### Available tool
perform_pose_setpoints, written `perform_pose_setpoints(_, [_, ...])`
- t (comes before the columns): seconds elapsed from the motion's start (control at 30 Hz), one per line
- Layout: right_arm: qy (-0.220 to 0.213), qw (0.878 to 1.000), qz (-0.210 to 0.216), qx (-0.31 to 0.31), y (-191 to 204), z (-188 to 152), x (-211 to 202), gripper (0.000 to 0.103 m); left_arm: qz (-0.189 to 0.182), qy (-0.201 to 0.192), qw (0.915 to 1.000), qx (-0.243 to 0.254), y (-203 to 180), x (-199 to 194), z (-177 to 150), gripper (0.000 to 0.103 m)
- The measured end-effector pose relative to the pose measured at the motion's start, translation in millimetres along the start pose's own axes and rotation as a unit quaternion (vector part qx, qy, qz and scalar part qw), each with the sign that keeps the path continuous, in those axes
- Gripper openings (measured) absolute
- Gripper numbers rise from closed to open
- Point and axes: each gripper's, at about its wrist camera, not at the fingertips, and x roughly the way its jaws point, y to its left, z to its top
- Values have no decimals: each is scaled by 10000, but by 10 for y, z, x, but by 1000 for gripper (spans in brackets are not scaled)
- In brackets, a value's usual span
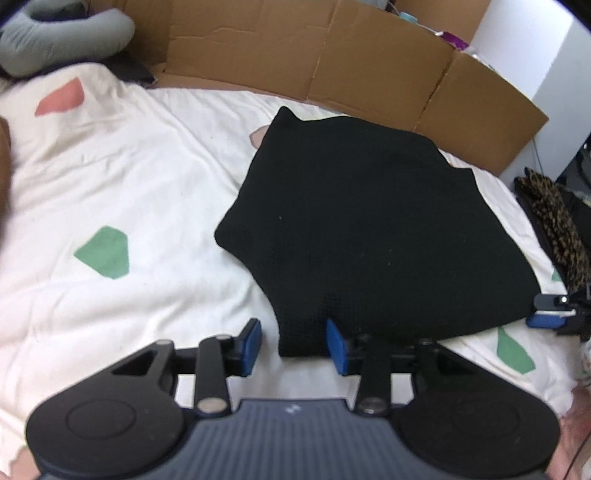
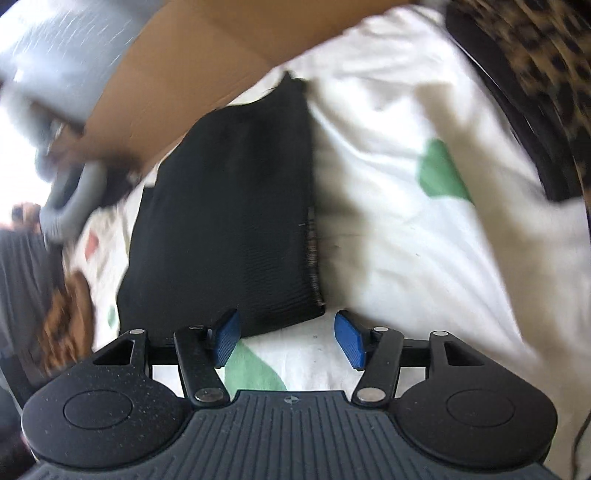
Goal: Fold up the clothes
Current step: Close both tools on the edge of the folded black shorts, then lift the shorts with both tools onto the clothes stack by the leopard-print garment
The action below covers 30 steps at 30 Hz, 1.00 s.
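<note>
Holding the left gripper (image 1: 293, 345) low over the near edge of the black garment (image 1: 369, 229), you have its blue pads parted. A small tab of the garment's hem lies in the gap, close beside the right-hand pad; whether that pad touches the cloth cannot be told. The other pad stands clear over the sheet (image 1: 129, 177).

Garment: folded into a thick, roughly square pad, lying flat on the white sheet with green and pink patches, right of centre in the left wrist view. Cardboard (image 1: 332, 51) stands along the far side of the bed. A grey pillow (image 1: 62, 33) sits at the far left corner. Leopard-print cloth (image 1: 554, 221) lies at the right edge of the bed.

Right gripper (image 2: 288, 341): jaws wide apart, nothing between the pads but bare sheet. The garment's near right corner lies just ahead of the gap, not touching either pad. In the left wrist view the same gripper shows at the garment's right corner, pads parted. The right wrist view is motion-blurred, so fine detail at the garment's ribbed edge is poor.
</note>
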Motion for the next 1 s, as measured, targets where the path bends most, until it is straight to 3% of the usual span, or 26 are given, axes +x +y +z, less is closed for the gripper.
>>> perform_pose_setpoints(0.27, [-252,9921,699,1010,-259,-8,147,62,-323,3,9984,-471,84,23,-44,30])
perform_pose_setpoints(0.33, [-240,9899,728,1192,-284,4,170,48,-365,8,9980,-524,94,34,-53,23])
perform_pose_setpoints(0.37, [-223,9890,724,1269,-296,12,181,39,-415,25,9975,-574,99,38,-50,13])
perform_pose_setpoints(0.4, [-205,9881,719,1346,-308,19,191,25,-454,40,9970,-630,104,42,-42,11])
perform_pose_setpoints(0.5, [-203,9873,754,1380,-319,58,178,11,-484,96,9957,-778,106,28,-5,9])
perform_pose_setpoints(0.7, [-272,9925,662,986,-190,218,51,9,-515,193,9954,-783,45,-75,38,6])
perform_pose_setpoints(1.0, [-543,9951,458,682,-178,493,-222,8,-652,695,9915,-891,-352,-214,55,6])
